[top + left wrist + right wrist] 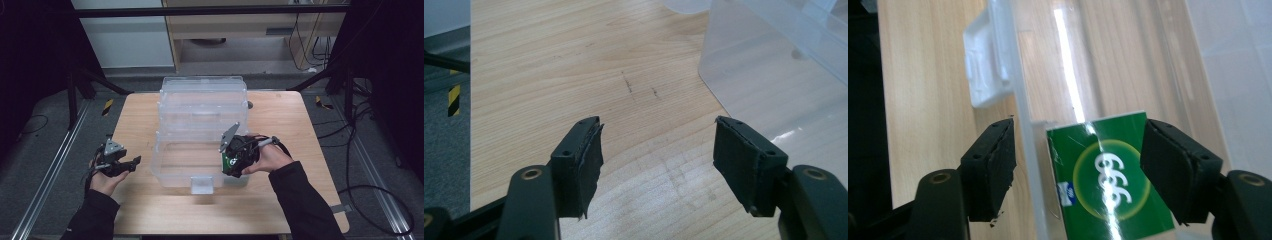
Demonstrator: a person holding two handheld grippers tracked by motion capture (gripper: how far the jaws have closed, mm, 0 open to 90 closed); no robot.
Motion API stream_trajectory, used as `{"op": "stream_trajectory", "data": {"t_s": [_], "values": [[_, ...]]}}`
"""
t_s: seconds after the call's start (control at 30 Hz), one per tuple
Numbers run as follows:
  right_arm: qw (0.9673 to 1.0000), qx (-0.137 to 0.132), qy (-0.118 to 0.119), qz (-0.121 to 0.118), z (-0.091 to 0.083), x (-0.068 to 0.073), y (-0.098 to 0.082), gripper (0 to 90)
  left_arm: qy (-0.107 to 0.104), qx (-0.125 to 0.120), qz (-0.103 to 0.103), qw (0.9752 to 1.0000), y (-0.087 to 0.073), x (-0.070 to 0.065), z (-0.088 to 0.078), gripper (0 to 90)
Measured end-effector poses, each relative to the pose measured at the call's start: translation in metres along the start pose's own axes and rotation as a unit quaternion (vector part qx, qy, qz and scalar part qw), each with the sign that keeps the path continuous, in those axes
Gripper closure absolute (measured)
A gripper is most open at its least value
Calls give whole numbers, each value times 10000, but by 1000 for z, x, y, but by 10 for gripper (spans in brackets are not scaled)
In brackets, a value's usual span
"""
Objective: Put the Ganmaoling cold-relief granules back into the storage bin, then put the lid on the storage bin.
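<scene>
The green box (1108, 180), printed with a white "999" inside a pale ring, lies in the front right corner of the clear plastic bin (165, 165), which stands open on the tabletop (280, 125) with its lid tipped up behind it. The right hand-held gripper (1078, 170) hangs directly over that corner; in the right gripper view its jaws stand apart and neither pad presses on the box: the one pad sits at the box's far edge, the other is outside the bin's front wall, so the wall and the box both lie between them. The box's long axis runs roughly along the jaws' reach, its short side spanning the gap. Any move with the box therefore falls to the right hand, which is right above it; I judge that a grasp would first need the outer jaw brought inside the wall. The left hand-held gripper (116, 161) rests open and empty over bare wood to the left of the bin, well apart from the box.
</scene>
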State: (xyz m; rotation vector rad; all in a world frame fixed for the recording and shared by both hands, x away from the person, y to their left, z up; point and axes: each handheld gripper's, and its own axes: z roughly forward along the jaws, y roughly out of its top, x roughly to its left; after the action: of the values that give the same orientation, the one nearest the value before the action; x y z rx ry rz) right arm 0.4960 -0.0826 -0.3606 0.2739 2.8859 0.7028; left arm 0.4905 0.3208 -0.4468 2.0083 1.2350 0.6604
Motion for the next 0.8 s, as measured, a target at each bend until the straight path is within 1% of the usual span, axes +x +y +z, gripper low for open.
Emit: {"op": "stream_trajectory", "data": {"t_s": [0.1,0.2,0.4,0.43,0.5,0.53,0.57,0.63,0.67,0.73,0.8], "values": [[10000,-67,-18,-25,3,2,2,302,-4,-23,-2,10000,1,0,-1,353],[9999,-136,37,-27,7,5,4,309,-9,-51,-6,10000,2,0,-2,353],[9999,-93,60,-82,15,9,8,335,-10,-78,-9,10000,2,-1,-3,355],[9999,-78,107,-60,17,10,8,342,-5,-86,-13,10000,2,-1,-4,355],[9999,-68,124,-80,19,11,9,348,4,-107,-22,9999,3,0,-4,355],[9999,-45,130,-76,20,12,9,364,2,-103,-18,9999,3,0,-5,356],[9998,-70,132,-131,21,12,10,383,-3,-111,-25,9999,3,0,-5,356],[9997,-102,201,-136,22,14,10,399,1,-105,-24,9999,3,0,-5,356],[9996,-107,246,-102,24,15,11,405,9,-95,-11,10000,3,0,-5,356],[9995,-58,311,-68,27,16,10,422,22,-97,-9,10000,3,-1,-4,356],[9992,18,399,-99,32,18,10,444,27,-92,6,10000,3,-1,-5,357]]}}
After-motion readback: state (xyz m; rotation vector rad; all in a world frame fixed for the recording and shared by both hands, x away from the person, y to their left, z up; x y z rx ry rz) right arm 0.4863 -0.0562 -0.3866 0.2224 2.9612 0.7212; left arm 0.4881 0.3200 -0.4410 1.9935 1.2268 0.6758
